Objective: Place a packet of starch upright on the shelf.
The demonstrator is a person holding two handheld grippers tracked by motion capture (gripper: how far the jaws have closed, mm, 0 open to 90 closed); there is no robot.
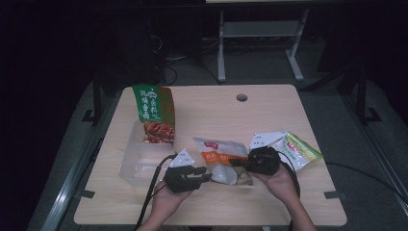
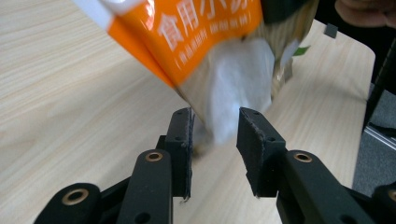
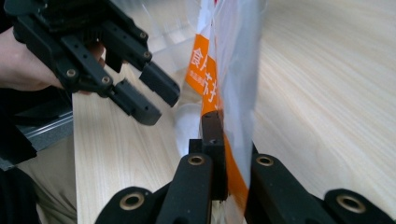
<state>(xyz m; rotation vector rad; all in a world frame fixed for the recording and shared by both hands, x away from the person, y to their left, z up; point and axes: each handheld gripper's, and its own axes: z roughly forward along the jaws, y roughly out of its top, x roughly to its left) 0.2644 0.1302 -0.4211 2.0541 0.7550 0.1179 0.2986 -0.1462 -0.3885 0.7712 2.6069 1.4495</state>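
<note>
A clear bag with an orange and white label (image 1: 221,149) is lifted off the table's middle. My right gripper (image 1: 243,164) is shut on its edge; in the right gripper view the jaws (image 3: 228,128) pinch the film of the bag (image 3: 233,56). My left gripper (image 1: 204,177) is to the left of the bag with its jaws open. In the left gripper view the bag's lower corner (image 2: 233,88) hangs just beyond the open gripper (image 2: 215,123), and neither pad presses on it. The left gripper (image 3: 149,98) also appears in the right gripper view, beside the bag.
A clear plastic box (image 1: 137,166) stands at the left of the wooden table (image 1: 269,110), with a green snack packet (image 1: 154,108) upright in it. A green and yellow packet (image 1: 302,151) lies at the right. A cable hole (image 1: 242,97) is near the far edge.
</note>
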